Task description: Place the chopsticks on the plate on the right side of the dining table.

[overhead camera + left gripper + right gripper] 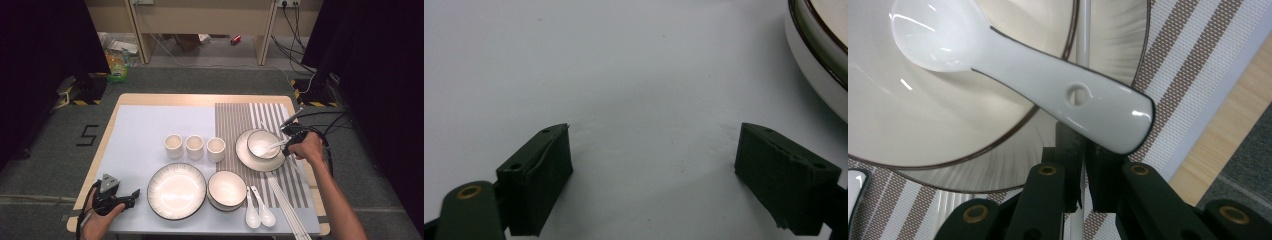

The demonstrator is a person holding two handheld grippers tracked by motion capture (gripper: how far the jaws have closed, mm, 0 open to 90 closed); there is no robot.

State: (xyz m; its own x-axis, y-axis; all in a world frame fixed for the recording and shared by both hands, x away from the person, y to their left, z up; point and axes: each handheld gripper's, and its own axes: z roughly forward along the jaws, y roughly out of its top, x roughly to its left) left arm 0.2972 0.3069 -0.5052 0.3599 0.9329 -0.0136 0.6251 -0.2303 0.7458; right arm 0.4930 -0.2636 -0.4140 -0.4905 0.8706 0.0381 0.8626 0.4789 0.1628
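Resting low at the near-left corner of the counter (150, 102), the left tongs (131, 195) sit in the person's left hand (97, 220), jaws spread wide with nothing between them. Left gripper view: both black jaws over bare pale-blue mat (634, 75), rim of the large plate (819, 55) at the upper right edge, apart from the jaws.

Right tongs (1082, 172) are at the far-right place setting, held by the right hand (307, 146). Jaws are nearly together on a thin white stick (1083, 30) that runs up over the saucer rim; looks like a chopstick, can't confirm. White ceramic spoon (1048, 85) lies across right above the jaws, scoop end inside the bowl (898, 110), handle end with its small hole overhanging the bowl rim. Can't tell whether the jaws touch the spoon handle.

High view layout:
- bowl sits on a saucer (250, 159) on the striped placemat (235, 117)
- three cups (195, 147) in a row, left of the saucer, close together
- large plate centre front, second bowl (227, 190) just beside it on the right
- two more spoons (259, 207) side by side, right of that bowl
- white chopsticks (290, 210) lying along the striped mat, near the right forearm
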